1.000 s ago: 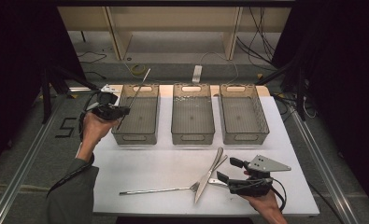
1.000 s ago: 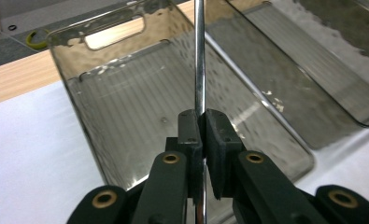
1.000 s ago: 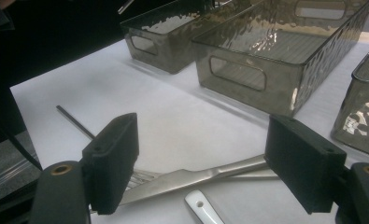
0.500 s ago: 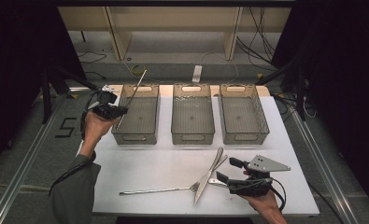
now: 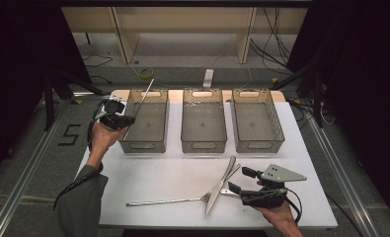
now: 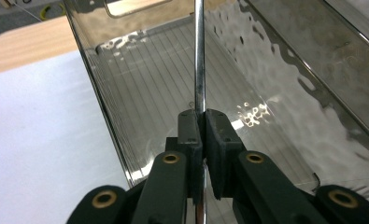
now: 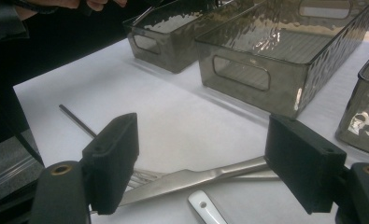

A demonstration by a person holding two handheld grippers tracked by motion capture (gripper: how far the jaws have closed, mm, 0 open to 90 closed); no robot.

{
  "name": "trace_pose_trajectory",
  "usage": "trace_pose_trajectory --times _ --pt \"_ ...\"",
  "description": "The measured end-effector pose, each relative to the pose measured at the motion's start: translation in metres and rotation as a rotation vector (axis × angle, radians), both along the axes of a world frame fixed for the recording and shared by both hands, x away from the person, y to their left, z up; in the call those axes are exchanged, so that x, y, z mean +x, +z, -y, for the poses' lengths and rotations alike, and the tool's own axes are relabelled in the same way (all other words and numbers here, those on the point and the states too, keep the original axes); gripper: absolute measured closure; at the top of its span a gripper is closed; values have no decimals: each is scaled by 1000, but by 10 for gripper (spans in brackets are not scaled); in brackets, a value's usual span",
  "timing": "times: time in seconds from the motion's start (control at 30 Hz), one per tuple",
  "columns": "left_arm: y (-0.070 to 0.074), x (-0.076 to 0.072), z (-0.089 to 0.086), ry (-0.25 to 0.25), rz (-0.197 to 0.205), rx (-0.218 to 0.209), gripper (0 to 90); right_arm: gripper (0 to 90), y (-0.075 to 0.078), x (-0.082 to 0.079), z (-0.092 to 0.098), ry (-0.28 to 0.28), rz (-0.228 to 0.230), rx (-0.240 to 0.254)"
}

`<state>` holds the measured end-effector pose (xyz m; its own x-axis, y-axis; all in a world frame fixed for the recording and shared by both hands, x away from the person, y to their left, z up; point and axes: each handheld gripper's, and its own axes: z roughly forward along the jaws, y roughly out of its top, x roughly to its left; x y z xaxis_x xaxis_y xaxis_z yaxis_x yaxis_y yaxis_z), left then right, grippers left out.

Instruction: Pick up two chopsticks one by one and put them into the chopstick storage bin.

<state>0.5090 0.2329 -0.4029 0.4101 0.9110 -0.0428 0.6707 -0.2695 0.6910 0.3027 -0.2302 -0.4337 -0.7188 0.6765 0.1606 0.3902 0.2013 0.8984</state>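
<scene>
Over the left bin [image 5: 145, 123], left tongs [image 5: 126, 120] clamped on a metal rod [image 6: 200, 56], right tongs [image 7: 201, 163] apart above knife [image 7: 191, 178].

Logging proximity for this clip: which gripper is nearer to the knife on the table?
Right. The right gripper sits open just beside the knife; the left gripper is far off over the left bin, shut on a metal rod.

One sign can be read from here: a large dark digit "5" [image 5: 70, 135] marked on the grey floor [image 5: 34, 163], at the left of the high view, just beside the left edge of the white counter [image 5: 158, 173] and between the two metal rails [image 5: 15, 197] that run along the floor. Nothing else carries readable lettering, brand or label.
</scene>
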Motion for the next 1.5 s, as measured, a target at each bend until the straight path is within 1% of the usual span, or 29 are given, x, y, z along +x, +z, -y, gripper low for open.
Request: trace_pose_trajectory --times 0.13,0.17,0.27,0.33,0.4,0.43,0.47,0.5,0.53,0.63,0.67,0.7,0.77,0.8,0.83,0.87,0.93,0.97,1.0,1.03,1.1,1.17,1.2,1.23,1.27,1.33,1.4,1.5 --pt "-4 0 -1 9 -9 -11 843 269 0 0 0 0 -2 0" --pt "-5 0 -1 7 -14 -9 843 269 0 0 0 0 -3 0" --pt "-8 0 0 25 -19 -4 841 270 -1 1 0 -1 -9 -3" --pt "-10 1 -1 40 -19 -15 839 270 -1 0 0 1 -3 -2" --pt "-13 2 0 43 -33 -22 833 270 -1 1 0 0 -6 2" --pt "-14 2 0 47 -31 -24 824 270 -1 1 0 -2 -10 6" --pt "-15 2 0 54 -29 -32 724 270 -1 1 1 -3 -9 9" --pt "-15 2 -1 62 -33 -41 724 270 -1 1 1 -3 -9 9" --pt "-14 1 -1 70 -31 -51 687 270 -1 1 1 -3 -9 9" --pt "-10 -3 0 68 -43 -58 513 269 0 1 1 -4 -9 9" --pt "-8 -5 1 58 -45 -57 467 269 0 1 1 -4 -9 10" --pt "-6 -8 1 49 -34 -67 441 270 0 1 1 -4 -8 10" --pt "-1 -16 0 30 -22 -97 398 270 0 0 1 -2 -7 10" --pt "0 -19 1 13 -15 -94 360 270 0 0 1 -1 -8 9" --pt "3 -21 4 -1 -20 -81 360 270 0 0 1 -1 -8 9" --pt "6 -24 6 -17 -24 -62 334 269 0 0 1 -1 -7 11" --pt "14 -32 10 -55 -17 -59 298 269 1 0 1 2 -2 10" --pt "16 -37 13 -82 -25 -59 284 269 2 -1 1 3 3 8" --pt "18 -41 17 -103 -26 -51 269 269 2 -1 1 3 4 8" --pt "19 -45 20 -119 -28 -36 260 269 2 -1 1 4 5 9" --pt "21 -52 26 -155 -40 -21 239 269 2 0 2 0 0 10" --pt "22 -58 31 -182 -48 -15 220 269 2 0 3 -2 7 10" --pt "23 -61 34 -201 -52 -5 220 269 2 0 3 -2 7 10" --pt "24 -64 37 -221 -52 -4 214 269 2 -1 3 -2 7 10" --pt "25 -66 39 -246 -50 -15 210 269 2 0 4 -4 6 10" --pt "25 -71 44 -281 -62 -34 199 269 2 0 4 -6 2 9" --pt "24 -76 49 -306 -66 -14 186 269 2 0 4 -5 4 7" --pt "22 -84 55 -344 -78 -5 175 269 2 0 3 -4 3 5"
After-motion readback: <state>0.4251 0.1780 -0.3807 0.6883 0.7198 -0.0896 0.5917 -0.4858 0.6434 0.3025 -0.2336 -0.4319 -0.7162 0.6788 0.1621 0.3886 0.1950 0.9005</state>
